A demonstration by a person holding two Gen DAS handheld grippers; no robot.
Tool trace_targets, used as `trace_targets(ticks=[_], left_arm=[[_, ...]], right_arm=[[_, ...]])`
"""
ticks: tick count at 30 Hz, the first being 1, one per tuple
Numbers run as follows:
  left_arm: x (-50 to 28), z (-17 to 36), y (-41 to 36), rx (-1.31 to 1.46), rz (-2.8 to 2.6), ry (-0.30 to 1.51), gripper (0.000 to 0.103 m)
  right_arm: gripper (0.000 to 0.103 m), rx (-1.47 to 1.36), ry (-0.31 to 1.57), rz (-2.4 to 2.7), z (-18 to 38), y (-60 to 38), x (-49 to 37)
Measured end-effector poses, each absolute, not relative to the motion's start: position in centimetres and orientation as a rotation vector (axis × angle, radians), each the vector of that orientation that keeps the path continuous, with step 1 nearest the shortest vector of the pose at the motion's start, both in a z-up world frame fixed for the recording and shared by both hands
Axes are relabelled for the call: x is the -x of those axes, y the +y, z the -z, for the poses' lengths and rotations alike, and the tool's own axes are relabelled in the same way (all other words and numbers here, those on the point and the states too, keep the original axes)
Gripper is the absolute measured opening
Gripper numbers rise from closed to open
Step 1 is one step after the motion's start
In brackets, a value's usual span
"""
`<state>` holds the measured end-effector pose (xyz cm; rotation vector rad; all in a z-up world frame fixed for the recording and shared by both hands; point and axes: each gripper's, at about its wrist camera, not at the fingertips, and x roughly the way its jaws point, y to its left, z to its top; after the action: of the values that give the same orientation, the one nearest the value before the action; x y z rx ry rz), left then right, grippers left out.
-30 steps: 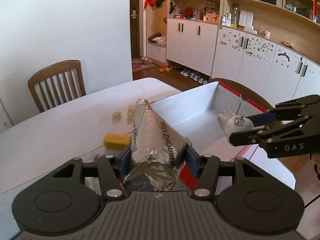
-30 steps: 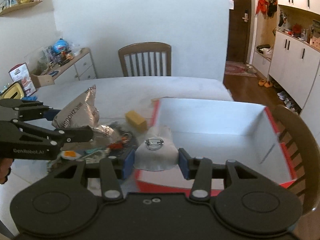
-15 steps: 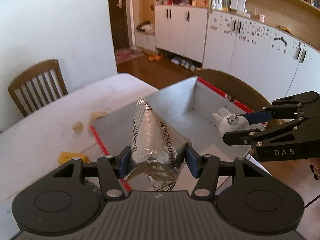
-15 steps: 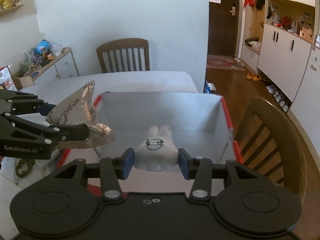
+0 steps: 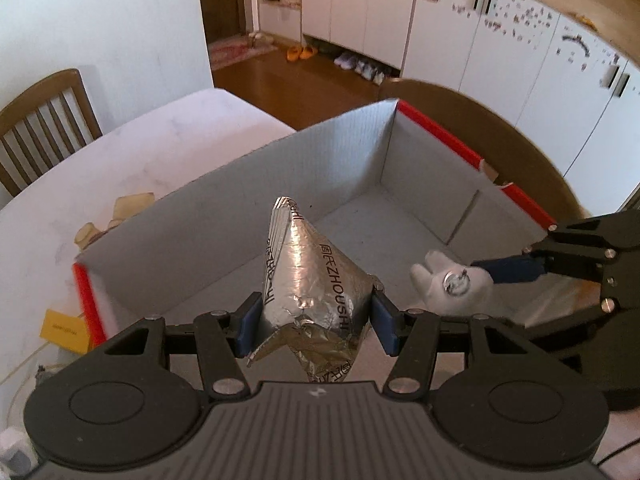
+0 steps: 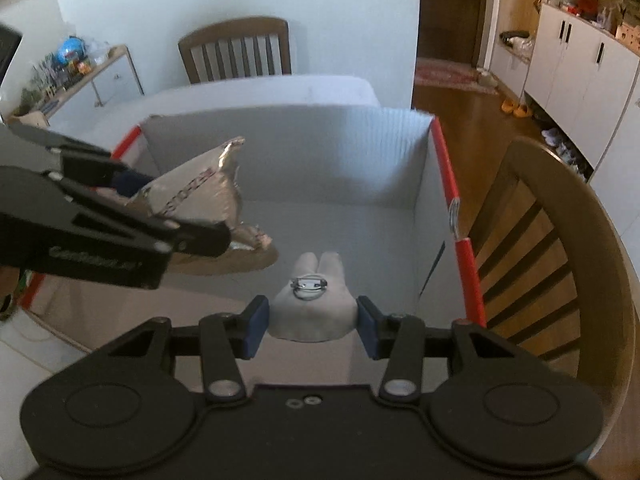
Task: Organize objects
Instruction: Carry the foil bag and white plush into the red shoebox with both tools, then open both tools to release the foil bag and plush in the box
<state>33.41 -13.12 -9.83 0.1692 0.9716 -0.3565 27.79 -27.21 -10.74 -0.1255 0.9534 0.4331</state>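
A crumpled foil bag (image 5: 316,280) is being pinched between the blue pads of the left gripper (image 5: 312,322), low in the centre of the left wrist view, with its long axis running up the frame and its sealed tip pointing toward the far wall of the box (image 5: 224,184). The bag is being held over the box's open interior, above the grey floor, not touching it as far as can be judged. At the lower right of that view a small white plush badge (image 5: 450,282) is being gripped by the right gripper (image 6: 312,326), whose pads are pressed against its sides; the plush ears are pointing away from the tool.

In the right wrist view the badge is sitting at the lower centre, also over the box floor, and the bag is hanging at the middle left, just beside it. Both tools are being tilted steeply downward into the box, side by side and roughly level with each other. The coming move is judged to be a release, since each item is already lying straight above the floor. A table (image 5: 160,140) is carrying the box, with a chair (image 6: 560,264) just beyond its red rim.
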Motion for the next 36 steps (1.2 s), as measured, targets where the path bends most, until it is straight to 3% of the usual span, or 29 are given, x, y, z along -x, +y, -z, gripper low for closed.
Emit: trace_targets(ticks=[15, 21, 29, 36], left_arm=[[-36.7, 12.9, -15.4, -0.187, 0.337, 1.099, 0.058], [-37.0, 13.2, -15.4, -0.182, 0.334, 1.128, 0.064], [-36.9, 12.9, -14.7, -0.184, 0.315, 1.115, 0.071], [-36.8, 11.6, -14.0, -0.132, 0.32, 1.078, 0.071]], right_arm=[[0.046, 0.149, 1.082, -0.442, 13.0, -26.4, -29.9], [0.046, 0.149, 1.112, -0.432, 13.3, -25.8, -30.0], [0.055, 0.132, 1.111, -0.459, 13.3, -25.6, -29.9], [0.061, 0.105, 1.075, -0.47, 12.2, -26.6, -29.2]])
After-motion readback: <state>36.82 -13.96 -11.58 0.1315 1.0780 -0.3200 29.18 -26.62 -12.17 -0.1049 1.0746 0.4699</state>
